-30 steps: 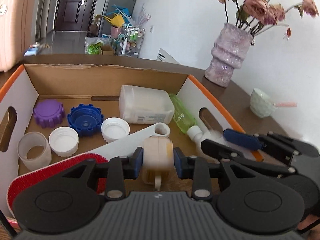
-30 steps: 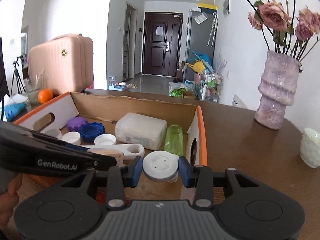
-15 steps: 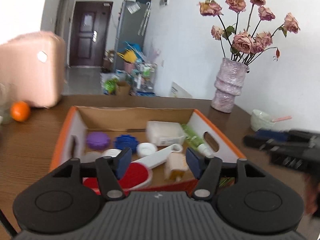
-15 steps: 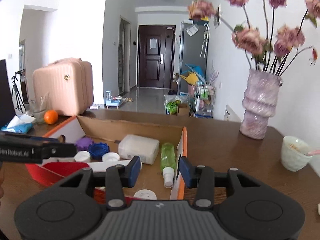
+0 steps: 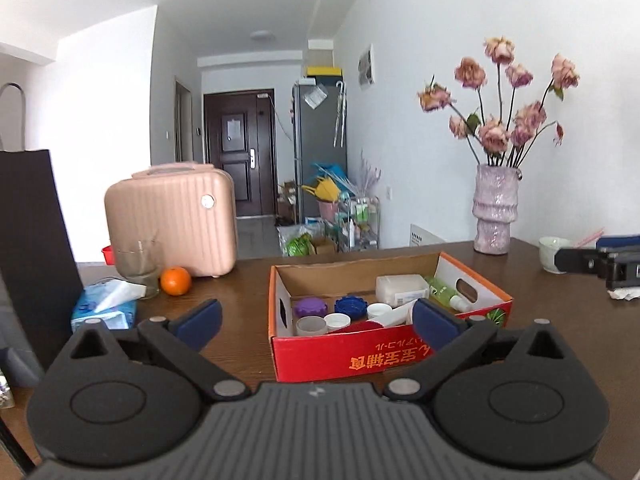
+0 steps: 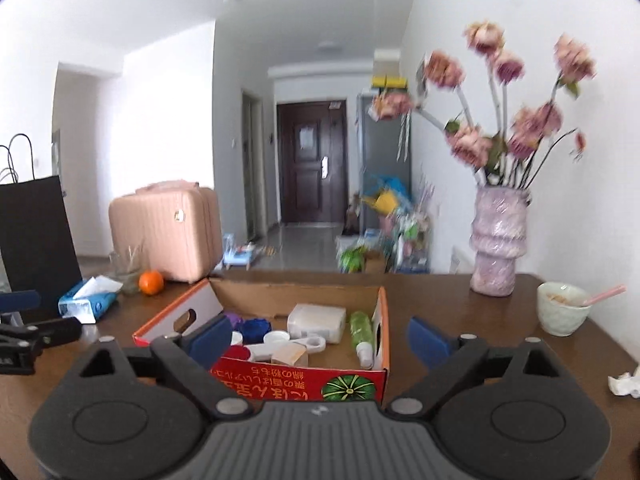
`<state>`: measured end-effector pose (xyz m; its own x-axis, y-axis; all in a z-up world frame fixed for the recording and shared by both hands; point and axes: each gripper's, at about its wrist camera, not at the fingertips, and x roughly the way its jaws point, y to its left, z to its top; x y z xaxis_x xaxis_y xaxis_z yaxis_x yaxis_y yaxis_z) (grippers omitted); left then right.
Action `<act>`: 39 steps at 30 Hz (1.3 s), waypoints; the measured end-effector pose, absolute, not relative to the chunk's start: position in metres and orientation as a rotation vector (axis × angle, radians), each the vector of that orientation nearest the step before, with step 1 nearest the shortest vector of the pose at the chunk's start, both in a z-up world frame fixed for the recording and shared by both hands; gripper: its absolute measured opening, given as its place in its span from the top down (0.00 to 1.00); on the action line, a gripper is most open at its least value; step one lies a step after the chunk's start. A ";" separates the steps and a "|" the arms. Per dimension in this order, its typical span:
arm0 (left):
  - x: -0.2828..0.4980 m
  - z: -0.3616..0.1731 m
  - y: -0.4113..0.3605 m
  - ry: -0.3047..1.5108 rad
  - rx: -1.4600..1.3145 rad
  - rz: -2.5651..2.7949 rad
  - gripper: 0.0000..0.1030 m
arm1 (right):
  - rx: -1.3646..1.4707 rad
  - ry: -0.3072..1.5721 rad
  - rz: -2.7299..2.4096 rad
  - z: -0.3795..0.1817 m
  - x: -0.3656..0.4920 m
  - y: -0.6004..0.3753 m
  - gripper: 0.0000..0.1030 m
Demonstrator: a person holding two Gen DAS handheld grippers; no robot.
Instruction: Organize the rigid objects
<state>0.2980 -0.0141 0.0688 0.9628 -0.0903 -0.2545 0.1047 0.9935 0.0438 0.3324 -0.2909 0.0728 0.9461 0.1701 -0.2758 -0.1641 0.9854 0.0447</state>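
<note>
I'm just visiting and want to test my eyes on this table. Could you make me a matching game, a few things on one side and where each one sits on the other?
Things:
1. orange
2. green bottle
3. bowl
4. tissue pack

Places:
A. inside the cardboard box, along its right wall
B. right of the vase, with a pink spoon in it
C. in front of the pink suitcase, beside a glass
D. left side of the table, in front of the black bag

Pairs: 1-C, 2-A, 3-B, 4-D
</note>
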 end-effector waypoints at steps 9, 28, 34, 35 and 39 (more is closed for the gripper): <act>0.235 0.082 -0.006 0.183 0.039 -0.084 0.00 | 0.048 0.257 0.179 0.078 0.270 -0.288 0.04; 0.086 0.059 0.001 0.159 0.051 -0.101 0.00 | -0.008 0.224 0.190 0.061 0.123 -0.280 0.03; 0.021 0.039 0.014 0.220 -0.065 -0.064 0.00 | 0.003 0.256 0.193 0.052 0.050 -0.278 0.00; 0.019 0.039 0.013 0.236 -0.056 -0.093 0.00 | 0.014 0.260 0.202 0.050 0.040 -0.277 0.00; 0.012 0.038 0.012 0.242 -0.060 -0.109 0.00 | 0.017 0.291 0.250 0.039 0.012 -0.265 0.00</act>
<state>0.0118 0.0122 0.0377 0.9650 -0.1148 -0.2358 0.1004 0.9923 -0.0720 0.0118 -0.2654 0.0387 0.9273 0.2467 -0.2816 -0.2419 0.9689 0.0521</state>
